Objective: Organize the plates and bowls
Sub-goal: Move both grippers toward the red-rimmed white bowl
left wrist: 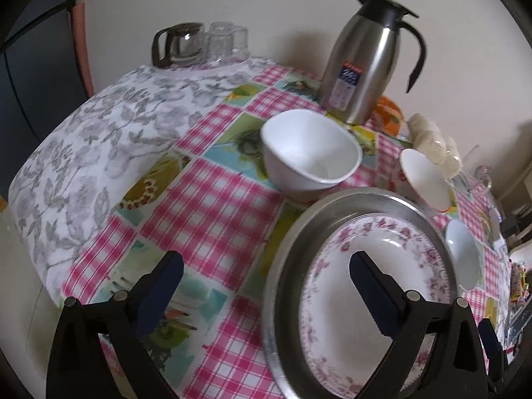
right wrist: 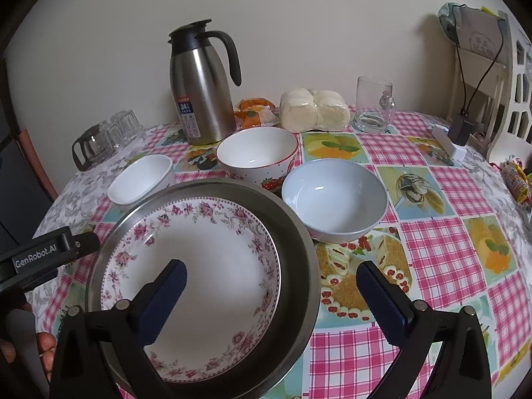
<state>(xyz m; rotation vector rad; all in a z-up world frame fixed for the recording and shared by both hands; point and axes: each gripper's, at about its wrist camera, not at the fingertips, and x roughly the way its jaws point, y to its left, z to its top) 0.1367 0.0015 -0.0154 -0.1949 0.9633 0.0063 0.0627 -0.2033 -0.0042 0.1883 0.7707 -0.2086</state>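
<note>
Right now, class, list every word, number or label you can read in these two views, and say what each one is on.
"GenRobot.AI": on the left claw's black body, seen from the right wrist.
"24": on the steel flask's blue label; the rest is too small.
Flask label in the left view: blurred.
Candy wrappers: unreadable.

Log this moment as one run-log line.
left gripper: open, empty | right gripper: open, empty | floral plate: inside metal tray | three bowls: loose on table, unstacked

Cream wall (right wrist: 299, 16), checked tablecloth (right wrist: 432, 232) – white chair (right wrist: 518, 99)
</note>
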